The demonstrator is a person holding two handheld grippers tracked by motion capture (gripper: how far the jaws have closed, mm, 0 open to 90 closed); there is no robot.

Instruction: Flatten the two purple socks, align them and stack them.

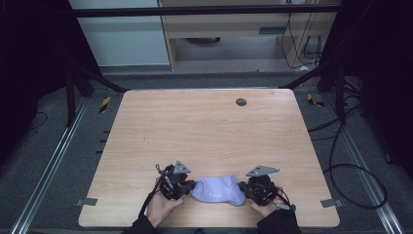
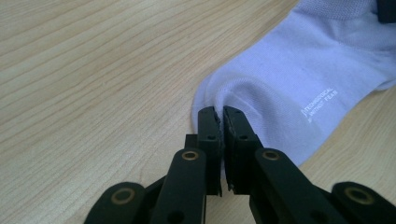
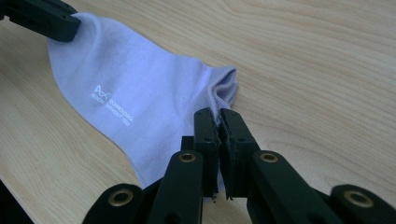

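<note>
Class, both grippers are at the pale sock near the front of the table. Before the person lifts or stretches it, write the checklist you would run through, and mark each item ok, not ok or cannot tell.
1. Left gripper shut on the sock: ok, fabric is pinched between its fingers.
2. Right gripper shut on the sock: ok, fingers closed on the other end.
3. Grips at opposite ends: ok, the high view shows the sock between the two grippers.
4. Sock lying on the table: ok, it rests near the front edge.
5. Depth of each bite: cannot tell, the fingers hide the fabric.
6. Bare wood beyond the sock: ok, besides a dark round spot near the far edge.
</note>
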